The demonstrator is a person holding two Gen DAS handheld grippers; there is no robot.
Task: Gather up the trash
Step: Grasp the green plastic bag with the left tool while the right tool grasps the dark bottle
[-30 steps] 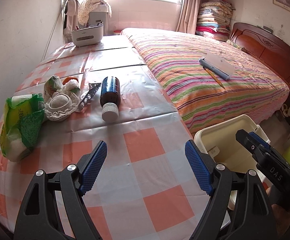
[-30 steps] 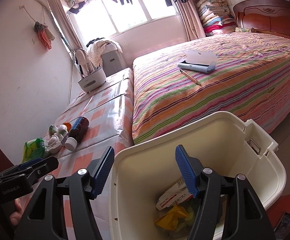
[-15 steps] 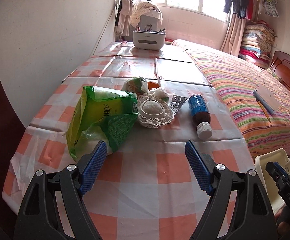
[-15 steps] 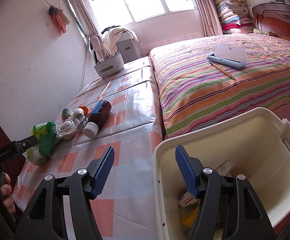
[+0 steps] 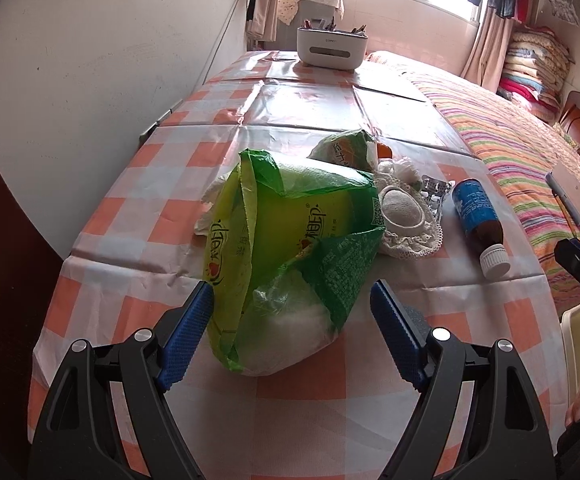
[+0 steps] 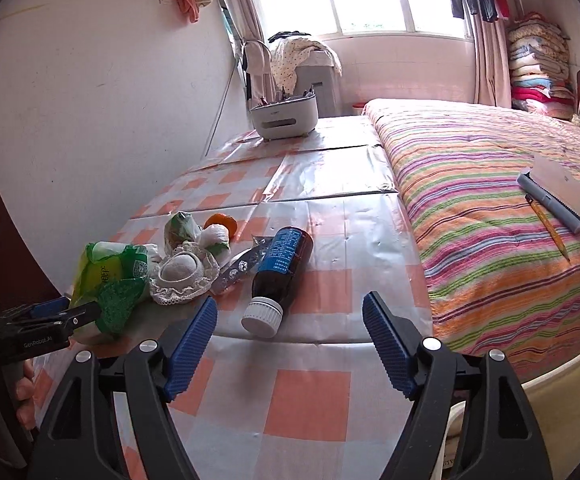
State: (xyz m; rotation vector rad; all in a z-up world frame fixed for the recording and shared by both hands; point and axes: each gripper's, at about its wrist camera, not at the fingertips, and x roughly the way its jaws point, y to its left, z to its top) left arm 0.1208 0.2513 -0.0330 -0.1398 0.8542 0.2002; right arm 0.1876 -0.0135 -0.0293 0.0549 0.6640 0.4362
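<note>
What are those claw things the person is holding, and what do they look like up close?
They are two matching handheld grippers. The left gripper and the right gripper each have two black plastic fingers shaped like open triangular frames, joined with silver rivets. The fingertips carry blue ridged rubber pads. Seen from the side, the left one bears white lettering. No cables or sleeves show.

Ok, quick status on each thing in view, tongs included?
Left tongs: open, straddling the green bag, not pressing.
Right tongs: opening, nothing between them.
Green bag: lying crumpled on the table.
Brown bottle: on its side, capped.
Bin: open-topped beside the table.
</note>
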